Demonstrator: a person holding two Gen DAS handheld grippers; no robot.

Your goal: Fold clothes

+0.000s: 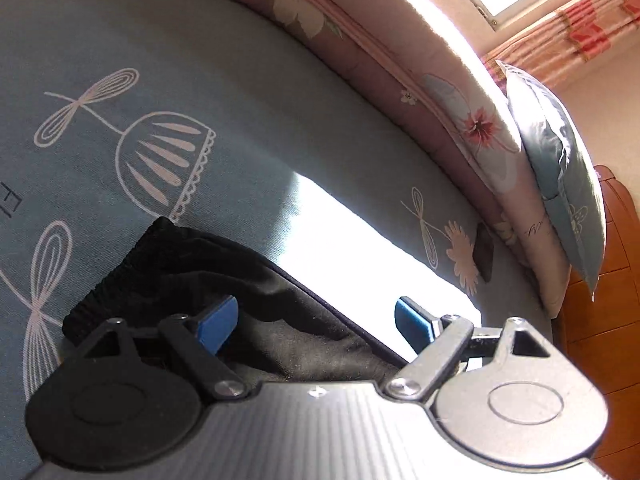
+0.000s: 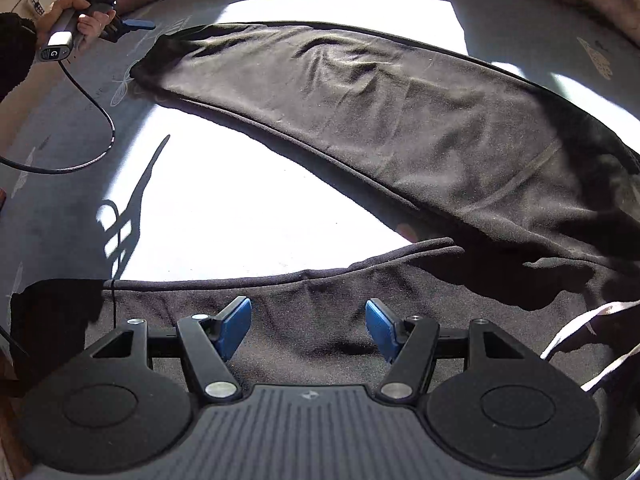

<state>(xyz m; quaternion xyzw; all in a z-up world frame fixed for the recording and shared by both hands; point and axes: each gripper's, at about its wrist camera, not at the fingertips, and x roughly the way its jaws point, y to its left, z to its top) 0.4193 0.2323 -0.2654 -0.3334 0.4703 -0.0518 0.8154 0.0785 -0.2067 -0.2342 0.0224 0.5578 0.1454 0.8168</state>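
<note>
A pair of black trousers (image 2: 380,120) is spread on the bed's blue patterned sheet (image 1: 100,60), legs splayed apart. In the right wrist view one leg runs from the cuff at 10 o'clock down to 3 o'clock, and the other leg lies along the bottom, under the right claw (image 2: 308,328). That claw's jaws stand moderately wide just above this nearer leg, and nothing is pinched between the blue pads (image 2: 234,326).

The left claw (image 1: 316,320) is also wide and empty. In its own view it hangs over the far leg's ribbed cuff (image 1: 120,276), which sits at 8 o'clock from the jaws. In the right wrist view this claw is seen at 11 o'clock, gripped by a hand (image 2: 80,16) just beyond the cuff end.

Several slips can be expected from here. If only the top layer of cloth is pinched, the leg would be lifted unevenly and the fold would be twisted. The creases at mid-leg could be trapped inside the fold if they are not smoothed first. The black cable (image 2: 100,120) trailing across the sheet at 9 o'clock might be caught under the leg as it is carried over. In the glare patch (image 2: 240,200) the dark seam edges are hard to judge, so the cuff could be missed.
</note>
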